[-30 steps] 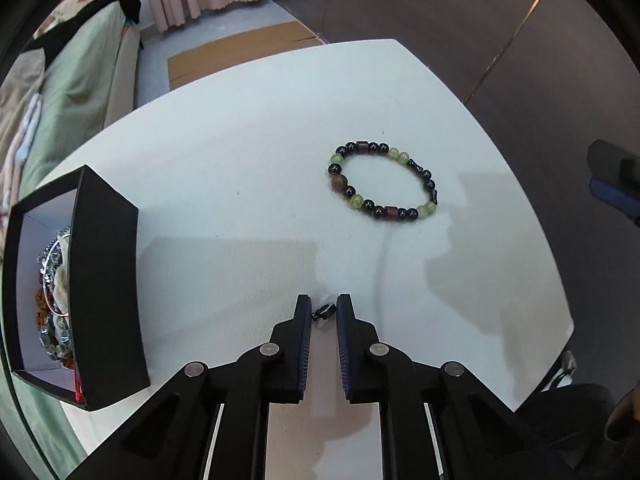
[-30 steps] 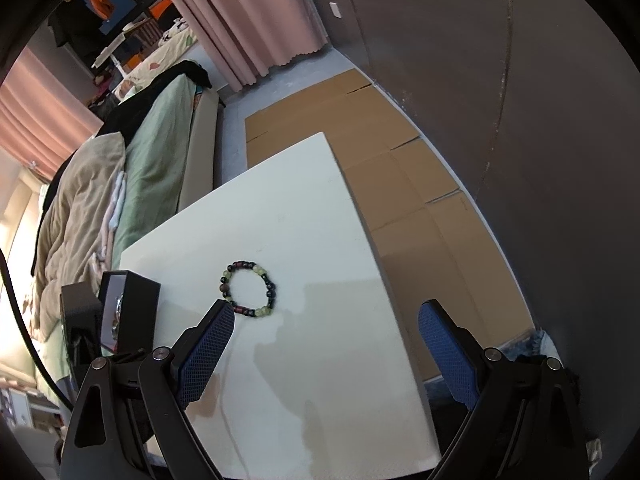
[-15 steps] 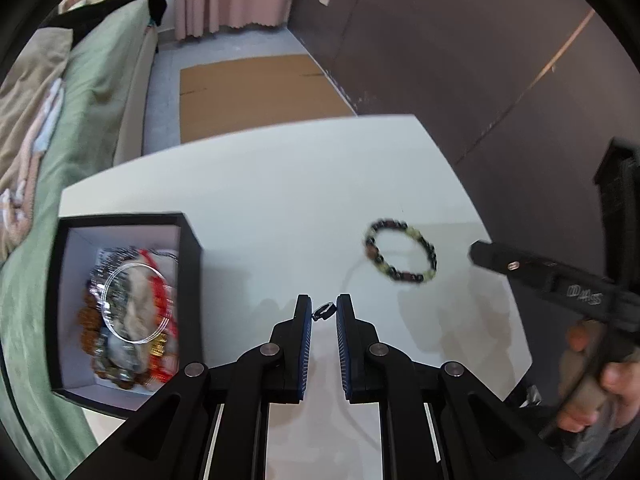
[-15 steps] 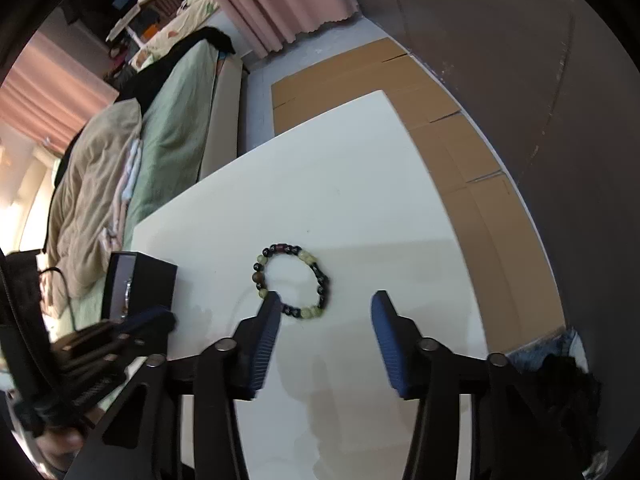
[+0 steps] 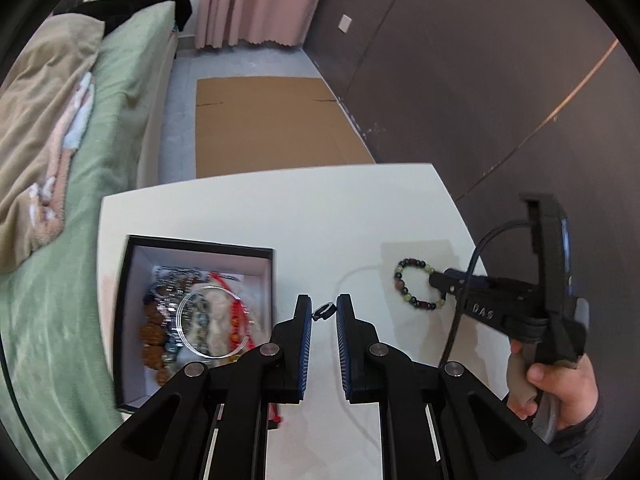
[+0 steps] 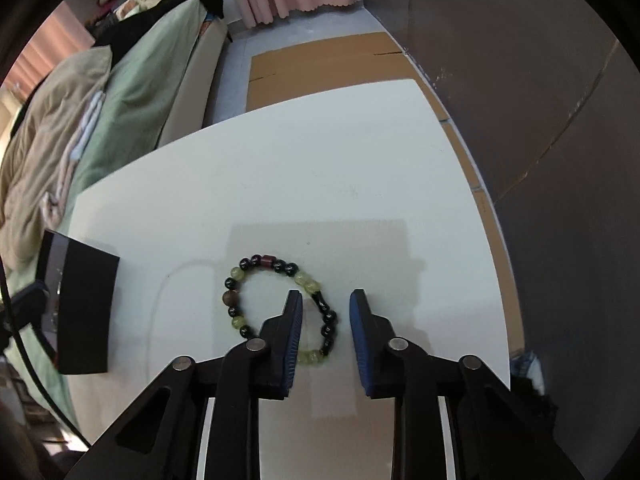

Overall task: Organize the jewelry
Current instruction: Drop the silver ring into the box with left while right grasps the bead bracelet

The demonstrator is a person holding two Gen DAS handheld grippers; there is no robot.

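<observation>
Right hand-held gripper (image 6: 323, 298) jaws just closing, astride beaded bracelet (image 6: 280, 304) strand, pads not yet pressing; left hand-held gripper (image 5: 322, 312) clamped on small ring (image 5: 322, 312).

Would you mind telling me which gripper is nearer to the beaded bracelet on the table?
Right. The right gripper straddles one side of the beaded bracelet, jaws closing around the beads. The left gripper, pinching a small ring, is off to the side, nearer the jewelry box.
</observation>
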